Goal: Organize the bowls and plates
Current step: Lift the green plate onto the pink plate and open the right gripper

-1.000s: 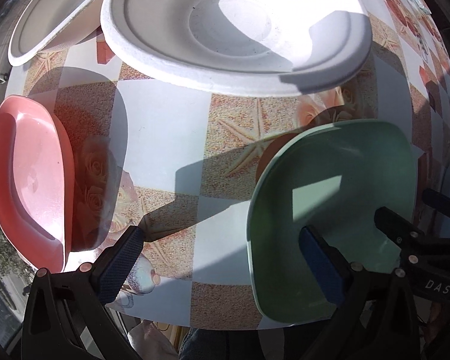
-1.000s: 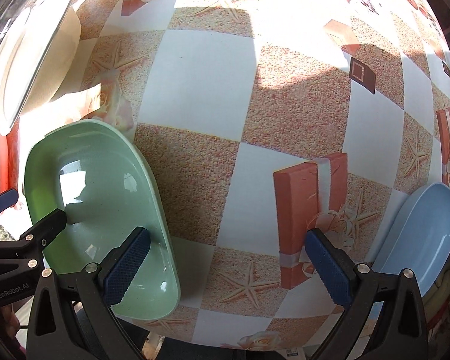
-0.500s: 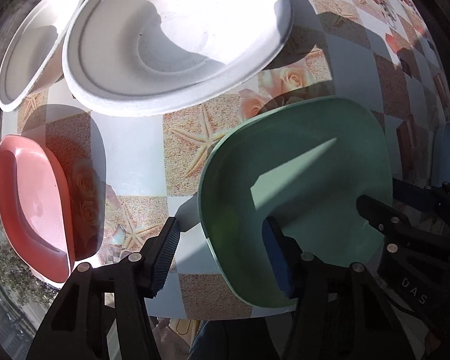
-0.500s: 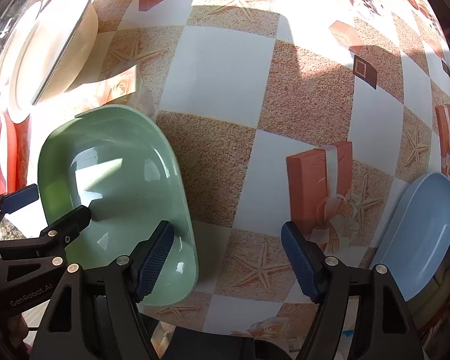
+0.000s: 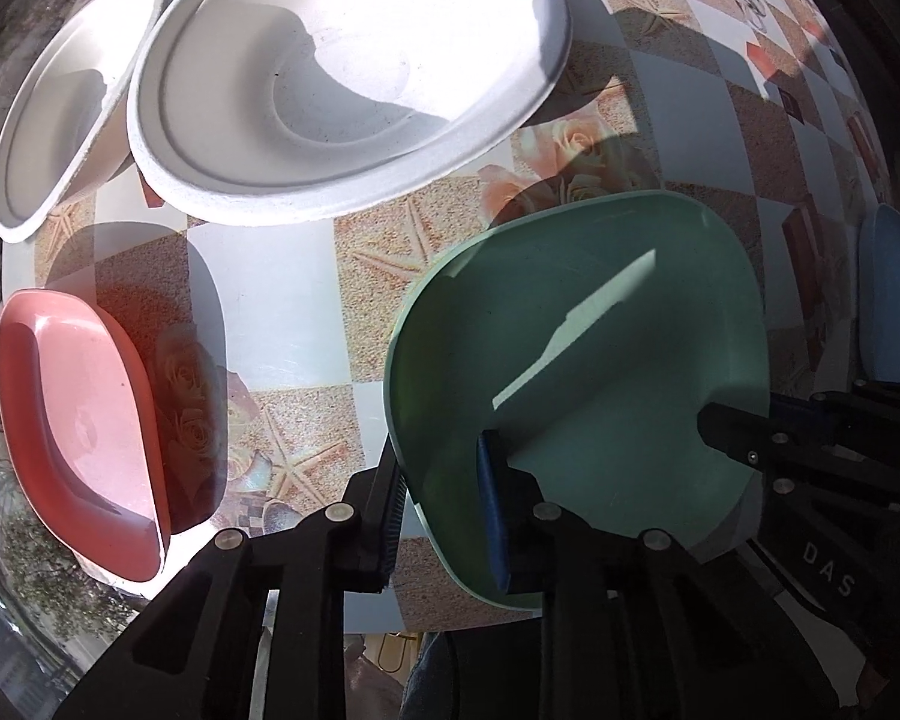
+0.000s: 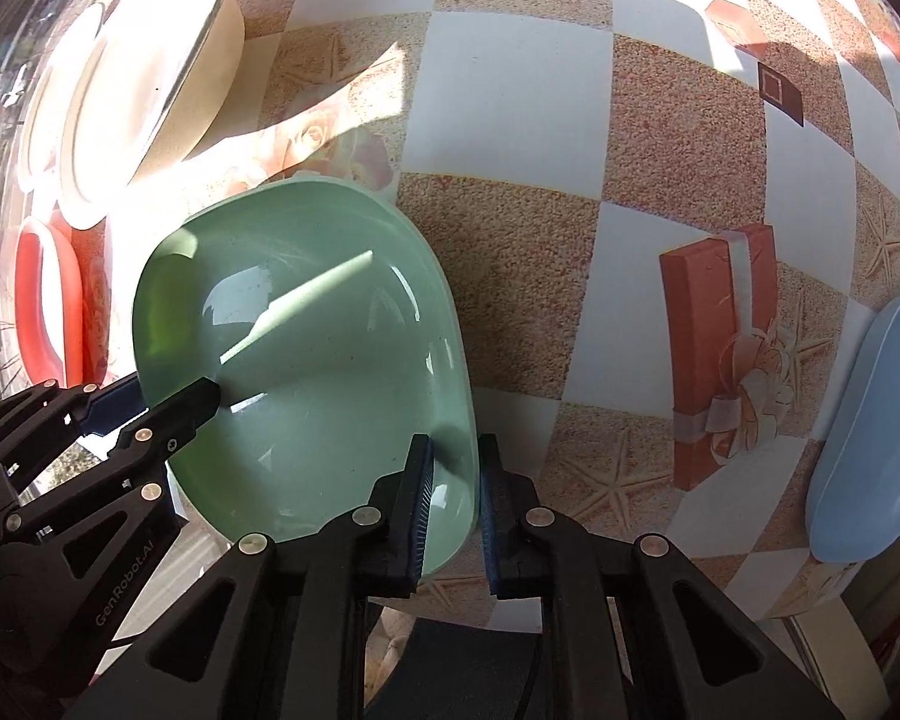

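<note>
Left wrist view: green bowl (image 5: 576,360), squarish with rounded corners, glossy and empty, mostly in shadow with a thin sunlit streak inside, sits near the near edge of the tabletop (image 5: 282,276), which has a checkered starfish-and-rose cover. Left gripper (image 5: 441,516) is clamped on the bowl's near-left rim, one blue pad inside the wall, the other outside. The right gripper's black finger reaches in over the bowl's right rim. Pink bowl (image 5: 78,426) sits at the left edge, near the near-left corner, apart from the green one. Large white plate (image 5: 342,84) lies at the far side, its left rim overlapping a smaller white bowl (image 5: 60,114) towards the far-left corner. Blue bowl (image 5: 888,294) is a sliver at the right edge. Right wrist view: green bowl (image 6: 306,354) shows a shiny inside with reflections. Right gripper (image 6: 453,504) is closed on its near-right rim, left pad inside, right pad outside against the wall. Left gripper (image 6: 150,402) is pinched on the bowl's opposite left rim. Blue bowl (image 6: 870,432) is at the right edge of the tabletop (image 6: 540,90), well apart. Pink bowl (image 6: 48,306) and white dishes (image 6: 138,78) sit at the left side, distorted.
</note>
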Demonstrator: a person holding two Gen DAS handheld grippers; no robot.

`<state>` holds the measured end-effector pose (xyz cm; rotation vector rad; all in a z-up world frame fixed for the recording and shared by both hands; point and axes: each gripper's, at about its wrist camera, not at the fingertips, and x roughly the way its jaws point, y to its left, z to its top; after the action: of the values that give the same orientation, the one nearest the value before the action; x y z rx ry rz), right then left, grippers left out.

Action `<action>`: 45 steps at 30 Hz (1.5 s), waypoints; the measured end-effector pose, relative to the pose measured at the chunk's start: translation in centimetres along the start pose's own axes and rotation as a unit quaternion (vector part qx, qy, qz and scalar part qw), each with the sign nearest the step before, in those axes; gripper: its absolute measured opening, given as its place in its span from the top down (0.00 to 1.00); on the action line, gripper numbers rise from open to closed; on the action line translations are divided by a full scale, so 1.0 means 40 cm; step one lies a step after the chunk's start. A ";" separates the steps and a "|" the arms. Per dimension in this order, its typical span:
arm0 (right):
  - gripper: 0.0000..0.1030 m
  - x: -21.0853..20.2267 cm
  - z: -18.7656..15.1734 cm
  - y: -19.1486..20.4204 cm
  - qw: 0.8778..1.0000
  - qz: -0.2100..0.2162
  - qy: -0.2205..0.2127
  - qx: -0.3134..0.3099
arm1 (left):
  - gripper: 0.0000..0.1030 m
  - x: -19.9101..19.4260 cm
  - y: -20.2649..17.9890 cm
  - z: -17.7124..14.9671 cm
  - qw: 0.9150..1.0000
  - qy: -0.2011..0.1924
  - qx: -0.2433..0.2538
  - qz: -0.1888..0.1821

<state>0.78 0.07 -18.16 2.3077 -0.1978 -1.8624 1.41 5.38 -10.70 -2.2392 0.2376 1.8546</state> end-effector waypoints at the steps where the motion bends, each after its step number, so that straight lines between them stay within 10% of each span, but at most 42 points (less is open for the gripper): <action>1: 0.84 0.004 -0.004 0.007 1.000 0.001 0.003 0.000 | 0.75 0.000 0.008 -0.004 1.000 -0.001 0.001 0.000; 25: 0.84 0.060 -0.006 0.097 0.999 -0.004 0.033 -0.021 | 0.74 0.011 0.088 -0.032 1.000 0.002 -0.005 -0.002; 45: 0.84 0.033 0.040 0.437 0.988 0.056 0.054 -0.136 | 0.73 -0.113 0.395 -0.131 0.992 -0.052 -0.089 0.069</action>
<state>-0.46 -17.36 -16.03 2.1569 -0.0535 -1.5962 1.31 -11.34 -6.41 -2.2817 0.2211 2.1361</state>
